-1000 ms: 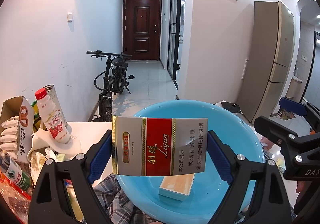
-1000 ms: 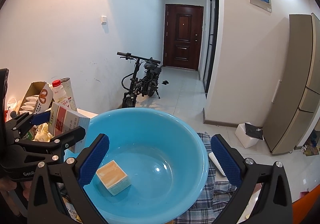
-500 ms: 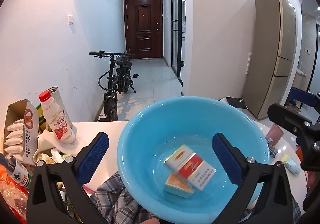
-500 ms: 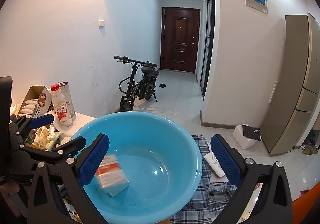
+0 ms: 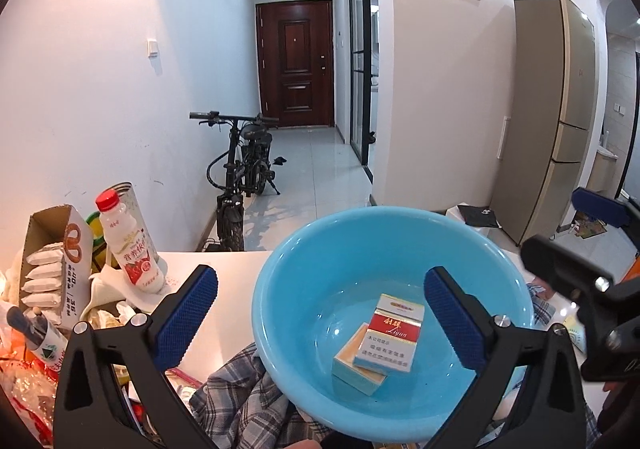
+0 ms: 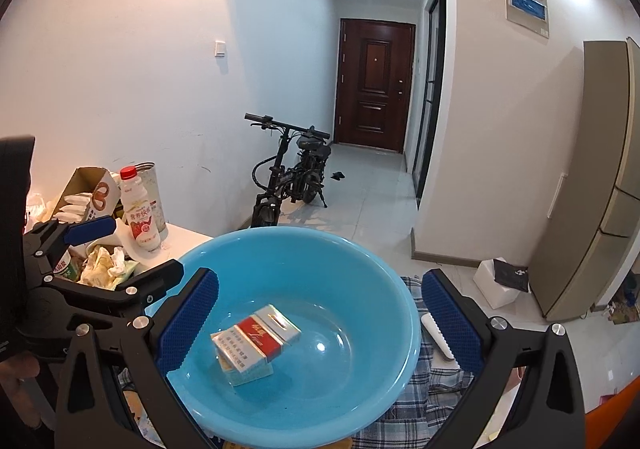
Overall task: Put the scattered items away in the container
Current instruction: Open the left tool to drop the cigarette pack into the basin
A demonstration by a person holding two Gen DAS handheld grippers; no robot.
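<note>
Left wrist view: left hand-held gripper [image 5: 320, 313] spread wide, nothing between the pads, poised over the near rim of the blue basin [image 5: 280, 289]. Red-and-white cigarette pack [image 5: 390, 333] lying flat on the basin floor, partly overlapping a small tan-topped box [image 5: 352, 363] beneath it. Both likely light, stiff cardboard with a slick film wrap; best pinched across the narrow long sides, gently, to avoid crushing. Plaid cloth [image 5: 240, 389] bunched against the basin's near left side: soft, limp, best gathered at a fold. On the worktop [image 5: 232, 277] to the left, milk bottle [image 5: 130, 245] upright, probably heavier and smooth; grip around the body below the shoulder. Snack box [image 5: 52, 273] open, sachets inside.

Right wrist view: right hand-held gripper [image 6: 316, 321] also spread, empty, held above the basin [image 6: 400, 289]. Cigarette pack [image 6: 258, 337] atop the small box [image 6: 250, 369], left of the basin's centre. White comb-like item [image 6: 438, 337] lying on the plaid cloth [image 6: 432, 401] just beside the basin's right rim: rigid, thin; grip across its width. Crumpled tissues [image 6: 108, 265] near the bottle [image 6: 140, 217]: very light, compressible.
</note>
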